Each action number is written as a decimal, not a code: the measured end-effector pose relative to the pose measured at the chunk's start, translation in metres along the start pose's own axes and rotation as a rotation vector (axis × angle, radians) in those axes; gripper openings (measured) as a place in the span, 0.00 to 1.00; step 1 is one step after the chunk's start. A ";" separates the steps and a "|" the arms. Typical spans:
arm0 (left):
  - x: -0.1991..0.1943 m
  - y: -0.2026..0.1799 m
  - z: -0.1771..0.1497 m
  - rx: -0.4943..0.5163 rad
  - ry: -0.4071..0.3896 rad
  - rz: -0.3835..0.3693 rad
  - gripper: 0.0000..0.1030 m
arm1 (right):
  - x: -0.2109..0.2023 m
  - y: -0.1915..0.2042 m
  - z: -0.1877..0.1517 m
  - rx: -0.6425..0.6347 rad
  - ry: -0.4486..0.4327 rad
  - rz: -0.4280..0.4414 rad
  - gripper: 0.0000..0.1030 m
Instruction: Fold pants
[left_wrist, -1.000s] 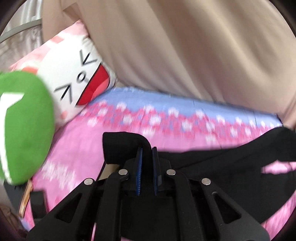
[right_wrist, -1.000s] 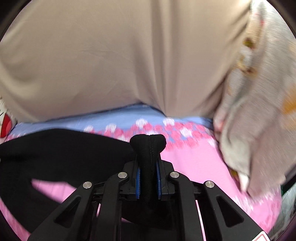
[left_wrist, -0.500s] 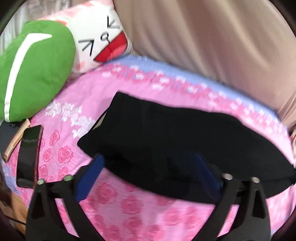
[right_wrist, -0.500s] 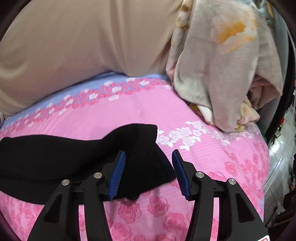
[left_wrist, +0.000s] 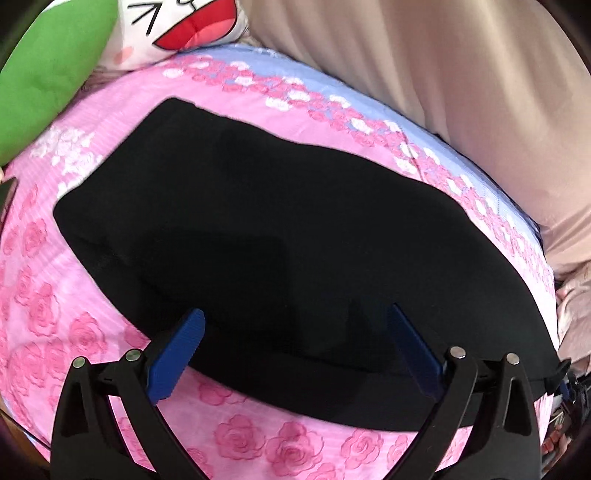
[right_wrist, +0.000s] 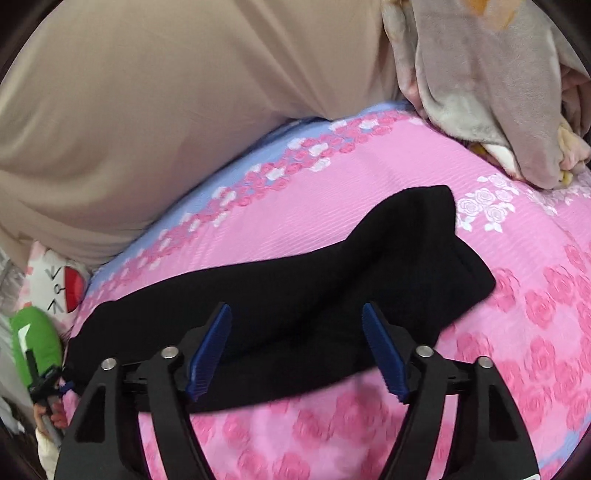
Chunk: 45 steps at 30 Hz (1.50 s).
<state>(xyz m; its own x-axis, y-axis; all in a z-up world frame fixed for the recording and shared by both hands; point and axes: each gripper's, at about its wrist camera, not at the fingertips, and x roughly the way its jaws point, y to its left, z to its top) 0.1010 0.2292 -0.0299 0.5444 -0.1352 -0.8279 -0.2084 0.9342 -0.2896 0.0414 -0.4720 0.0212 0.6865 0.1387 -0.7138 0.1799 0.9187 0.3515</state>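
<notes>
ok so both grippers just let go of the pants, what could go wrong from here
1. The right end of the black pants lies humped and creased, not flat, so the next fold may come out uneven.
2. Both jaws have just been opening; the left gripper and right gripper hang open right over the cloth, and a pad could snag it as they pull away.
3. The grey blanket sits near the pants' right end on the pink bedsheet and could get in the way.

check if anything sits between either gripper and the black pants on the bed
Nothing visible does. The left gripper and right gripper, whose jaws have just been opening, are both open directly over the near edge of the black pants, with only the pants' own fabric between the blue pads.
</notes>
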 end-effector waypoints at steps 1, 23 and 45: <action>0.005 0.000 0.001 -0.014 0.011 0.005 0.93 | 0.011 -0.006 0.006 0.012 0.012 -0.030 0.69; -0.003 0.013 -0.002 -0.019 -0.008 0.028 0.37 | -0.029 -0.074 -0.039 0.149 -0.104 -0.134 0.29; -0.033 0.048 -0.025 -0.025 0.026 -0.031 0.37 | 0.020 0.262 -0.162 -0.805 0.103 0.173 0.59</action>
<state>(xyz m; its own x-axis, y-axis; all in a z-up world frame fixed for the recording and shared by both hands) 0.0526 0.2700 -0.0279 0.5293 -0.1728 -0.8307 -0.2126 0.9208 -0.3270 -0.0115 -0.1685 0.0010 0.5835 0.2998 -0.7548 -0.5086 0.8595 -0.0518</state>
